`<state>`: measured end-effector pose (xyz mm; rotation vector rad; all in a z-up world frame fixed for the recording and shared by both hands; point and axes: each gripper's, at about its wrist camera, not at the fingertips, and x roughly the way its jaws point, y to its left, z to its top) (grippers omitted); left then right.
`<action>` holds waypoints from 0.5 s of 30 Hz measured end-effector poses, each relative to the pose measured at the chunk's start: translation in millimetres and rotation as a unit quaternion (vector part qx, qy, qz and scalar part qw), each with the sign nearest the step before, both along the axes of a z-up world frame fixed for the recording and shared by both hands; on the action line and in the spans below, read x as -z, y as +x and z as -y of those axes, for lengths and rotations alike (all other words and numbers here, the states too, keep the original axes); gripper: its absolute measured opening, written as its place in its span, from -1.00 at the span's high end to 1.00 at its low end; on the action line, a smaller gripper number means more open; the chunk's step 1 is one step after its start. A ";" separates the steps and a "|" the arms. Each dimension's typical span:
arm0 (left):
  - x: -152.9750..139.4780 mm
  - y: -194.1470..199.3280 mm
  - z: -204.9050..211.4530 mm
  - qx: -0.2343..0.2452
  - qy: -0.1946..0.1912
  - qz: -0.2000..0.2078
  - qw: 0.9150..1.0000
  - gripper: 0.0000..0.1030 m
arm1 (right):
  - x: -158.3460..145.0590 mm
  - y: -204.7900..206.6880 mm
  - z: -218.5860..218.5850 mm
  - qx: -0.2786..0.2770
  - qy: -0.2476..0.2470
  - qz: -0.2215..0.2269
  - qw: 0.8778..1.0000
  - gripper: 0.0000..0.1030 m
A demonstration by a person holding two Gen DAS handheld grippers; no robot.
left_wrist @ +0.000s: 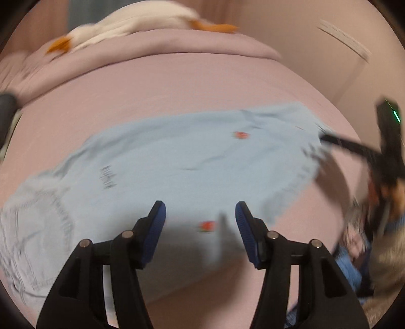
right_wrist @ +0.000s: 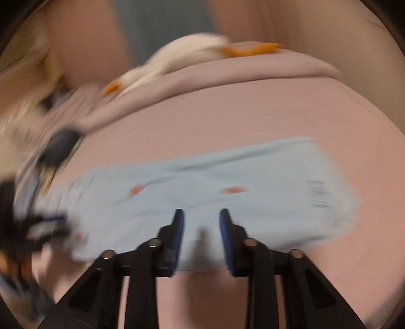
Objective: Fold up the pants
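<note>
Light blue pants (left_wrist: 177, 162) with small red marks lie flat across a pink bed sheet (left_wrist: 177, 86); both views are motion-blurred. My left gripper (left_wrist: 200, 210) hovers over the near edge of the pants, open, with nothing between its blue pads. In the left wrist view the right gripper (left_wrist: 326, 138) reaches in at the pants' right end. The right wrist view has the same pants (right_wrist: 215, 177) stretched left to right, and my right gripper (right_wrist: 201, 215) is open above their near edge. The left gripper (right_wrist: 50, 222) is a dark blur at the pants' left end.
A folded pink blanket (left_wrist: 189, 43) runs along the back of the bed, with a white and orange plush toy (left_wrist: 131, 22) on it. Pale walls (left_wrist: 316, 63) stand behind and to the right. A person's clothing (left_wrist: 354, 253) shows at the right edge.
</note>
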<state>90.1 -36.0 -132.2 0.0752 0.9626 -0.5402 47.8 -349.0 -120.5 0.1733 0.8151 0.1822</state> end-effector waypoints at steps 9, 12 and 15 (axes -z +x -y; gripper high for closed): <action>22.1 -12.7 -77.2 -0.077 0.015 -0.022 0.997 -0.05 | 29.8 1.0 -51.8 -0.175 -0.091 -0.069 0.978 0.49; 18.9 -18.1 -85.1 -0.079 0.006 -0.028 0.996 -0.05 | 9.8 33.3 -23.5 -0.126 -0.050 -0.053 0.989 0.49; 22.1 -19.8 -83.5 -0.085 0.006 -0.033 0.996 -0.05 | 11.4 77.8 -8.0 -0.077 -0.028 -0.052 0.995 0.49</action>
